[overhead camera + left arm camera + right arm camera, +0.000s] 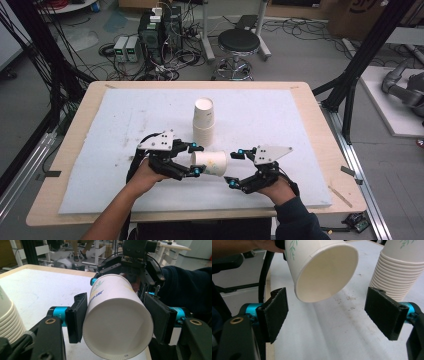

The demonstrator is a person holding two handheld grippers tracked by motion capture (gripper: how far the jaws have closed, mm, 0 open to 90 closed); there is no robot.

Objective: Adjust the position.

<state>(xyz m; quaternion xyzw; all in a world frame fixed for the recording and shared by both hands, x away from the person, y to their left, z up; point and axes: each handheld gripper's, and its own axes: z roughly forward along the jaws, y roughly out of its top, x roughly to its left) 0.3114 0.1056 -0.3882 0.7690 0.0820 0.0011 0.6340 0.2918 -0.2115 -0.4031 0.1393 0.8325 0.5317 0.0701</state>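
Observation:
A single white paper cup [210, 163] with a green leaf print lies sideways just above the foam mat, its bottom end toward my left hand. My left gripper [196, 159] is shut on it; in the left gripper view both pads [77, 315] press the cup [117, 322] near its base. The cup's open mouth [324, 272] points at my right gripper [235, 167], which stands open just short of the rim, jaws wide and nothing between them [329, 312]. A stack of several upturned cups [204, 122] stands behind, near the mat's middle.
The white foam mat [280, 115] covers most of the wooden table [320, 145]. The cup stack [397, 272] is close beside my right gripper's far jaw. Beyond the table are a black stool [239, 42], cables and boxes on the floor.

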